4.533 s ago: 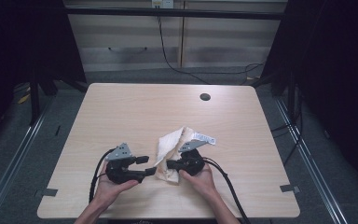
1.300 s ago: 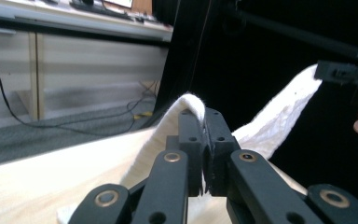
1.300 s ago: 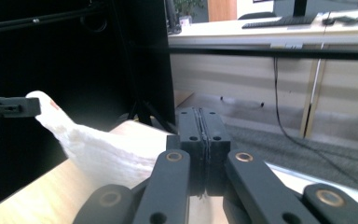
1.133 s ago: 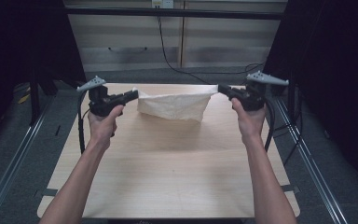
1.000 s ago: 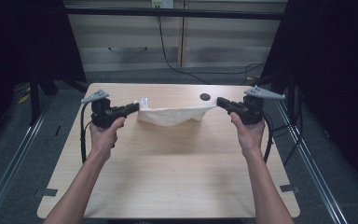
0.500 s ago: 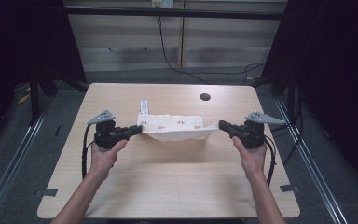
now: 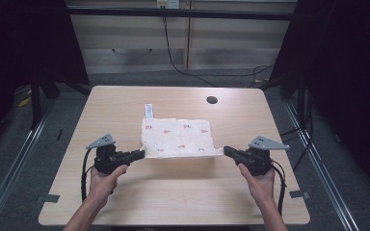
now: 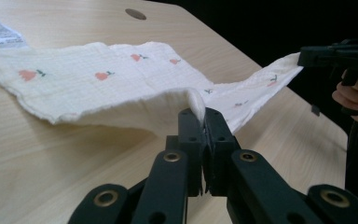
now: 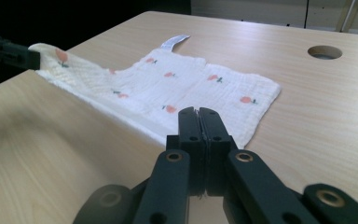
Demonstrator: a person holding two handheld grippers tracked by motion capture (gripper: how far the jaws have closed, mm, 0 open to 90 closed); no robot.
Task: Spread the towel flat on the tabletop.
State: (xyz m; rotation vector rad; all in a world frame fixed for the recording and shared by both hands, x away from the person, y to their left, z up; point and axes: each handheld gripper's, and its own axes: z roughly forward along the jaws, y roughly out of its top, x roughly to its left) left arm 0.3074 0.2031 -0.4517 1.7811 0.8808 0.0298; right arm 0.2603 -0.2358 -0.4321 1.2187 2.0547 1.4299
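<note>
The step in hand looks like laying the cloth [image 7: 178, 137] flat on the counter [image 7: 173, 192], and the far part already rests there while the near edge hangs lifted between the two tools. To do it well, both near corners should come down together, kept gently taut so the near edge lands straight and no fold gets trapped underneath, and neither corner should be let go until it touches the wood. At the left, the left gripper [image 7: 137, 154] sits low over the near-left part of the counter, its fingers [image 8: 190, 126] pressed together on the cloth's near-left corner; a small tuft of fabric pokes up between them in the left gripper view. The cloth itself lies in the middle of the counter, cream with small red fruit prints, a white care label [image 7: 148, 110] sticking out past its far-left corner (the label lies flat on the wood). A round cable hole [image 7: 212, 100] sits well beyond the cloth toward the far right. At the right, the right gripper [image 7: 227, 151] holds the near-right corner, its fingers [image 9: 209, 128] closed tight with no visible gap; in the right gripper view the fabric runs in under their tips, so I judge it pinched there. The near edge sags slightly between the two holds, which suggests the pull is light.
</note>
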